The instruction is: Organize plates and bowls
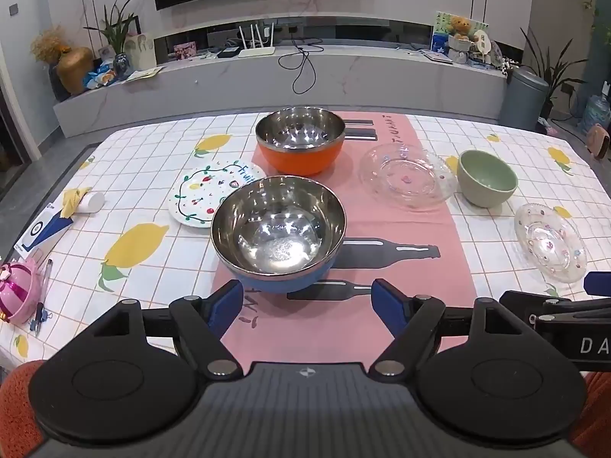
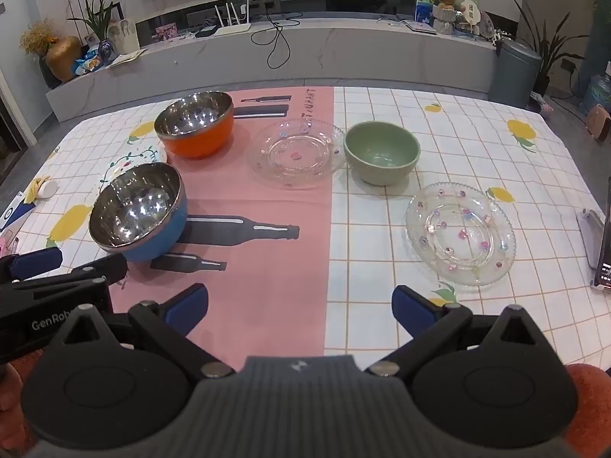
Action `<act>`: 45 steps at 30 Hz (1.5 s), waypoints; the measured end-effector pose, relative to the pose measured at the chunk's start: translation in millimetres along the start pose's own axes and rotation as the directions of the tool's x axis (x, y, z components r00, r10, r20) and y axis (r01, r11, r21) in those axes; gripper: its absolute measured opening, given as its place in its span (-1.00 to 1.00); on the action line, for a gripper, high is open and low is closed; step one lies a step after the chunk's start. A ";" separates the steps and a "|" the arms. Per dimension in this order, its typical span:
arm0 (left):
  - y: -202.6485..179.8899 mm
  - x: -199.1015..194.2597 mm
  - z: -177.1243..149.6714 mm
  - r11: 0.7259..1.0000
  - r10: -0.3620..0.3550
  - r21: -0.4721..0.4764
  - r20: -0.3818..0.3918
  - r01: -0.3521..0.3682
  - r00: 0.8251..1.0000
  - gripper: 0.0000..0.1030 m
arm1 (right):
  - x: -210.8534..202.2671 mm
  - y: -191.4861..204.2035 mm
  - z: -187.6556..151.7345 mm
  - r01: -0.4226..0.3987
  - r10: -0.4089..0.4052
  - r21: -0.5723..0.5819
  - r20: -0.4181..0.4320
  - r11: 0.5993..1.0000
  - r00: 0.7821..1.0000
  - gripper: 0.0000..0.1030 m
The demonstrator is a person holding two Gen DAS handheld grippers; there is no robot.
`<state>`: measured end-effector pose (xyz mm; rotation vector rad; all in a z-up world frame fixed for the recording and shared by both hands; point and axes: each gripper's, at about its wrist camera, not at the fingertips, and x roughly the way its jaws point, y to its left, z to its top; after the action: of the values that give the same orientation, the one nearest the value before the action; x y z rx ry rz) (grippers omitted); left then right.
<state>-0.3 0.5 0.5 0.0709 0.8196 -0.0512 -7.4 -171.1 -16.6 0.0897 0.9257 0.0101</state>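
On the table (image 1: pixel 160 191), over the lemon-print cloth and its pink runner (image 1: pixel 412 236), six pieces of tableware lie spread out. My left gripper (image 1: pixel 307 307) hangs above the near end of the runner, jaws spread wide, nothing between the blue pads. Just beyond it stands the blue bowl (image 1: pixel 280 231), steel-lined and upright. Painted fruit plate (image 1: pixel 206 194) lies behind it to the left; the bowl's rim covers part of that plate from both views, and I cannot tell whether they touch. Orange bowl (image 1: pixel 299 141), also steel-lined, sits further back on the runner, apart from the blue one.

My right gripper (image 2: pixel 299 309) hovers over the seam between runner and white cloth, jaws equally wide, holding nothing. Near glass plate (image 2: pixel 460 233) lies ahead of it to the right, flat on the white cloth. Far glass plate (image 2: pixel 298 154) rests at the runner's right edge, with the green bowl (image 2: pixel 382 152) just beside it on the right, upright and empty. All pieces stand singly; none is stacked.
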 end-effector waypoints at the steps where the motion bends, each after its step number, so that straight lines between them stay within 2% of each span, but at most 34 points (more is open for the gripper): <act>1: -0.2 -0.5 -0.3 1.000 0.002 0.004 0.001 -0.002 1.000 0.74 | 0.5 0.0 0.3 0.000 0.000 0.000 -0.001 1.000 1.000 0.95; 8: 4.2 4.5 -8.9 1.000 0.002 0.009 -0.009 -0.002 1.000 0.74 | 3.8 -0.1 -1.7 -0.003 0.003 -0.002 0.000 1.000 1.000 0.95; 14: 0.2 9.9 -2.9 1.000 0.011 0.003 -0.034 -0.011 0.999 0.74 | 11.7 -0.2 -11.3 0.001 -0.001 -0.005 -0.007 1.000 1.000 0.95; 15: 0.4 10.2 -3.0 1.000 0.010 0.002 -0.035 -0.010 0.999 0.74 | 13.0 0.7 -1.2 0.004 -0.004 -0.002 -0.027 1.000 1.000 0.95; 23: 0.8 12.9 -4.5 1.000 0.012 -0.001 -0.044 -0.012 0.999 0.74 | 14.4 3.0 -1.9 0.006 -0.006 -0.010 -0.040 1.000 0.999 0.95; 45: 0.6 12.0 -5.1 1.000 0.013 0.004 -0.049 -0.012 0.999 0.74 | 10.9 1.1 -1.5 0.007 -0.007 -0.002 -0.036 1.000 0.999 0.95</act>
<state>4.3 1.3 -11.8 0.0809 0.8680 -0.0392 -1.9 -169.4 -26.1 0.0846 0.9624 0.0059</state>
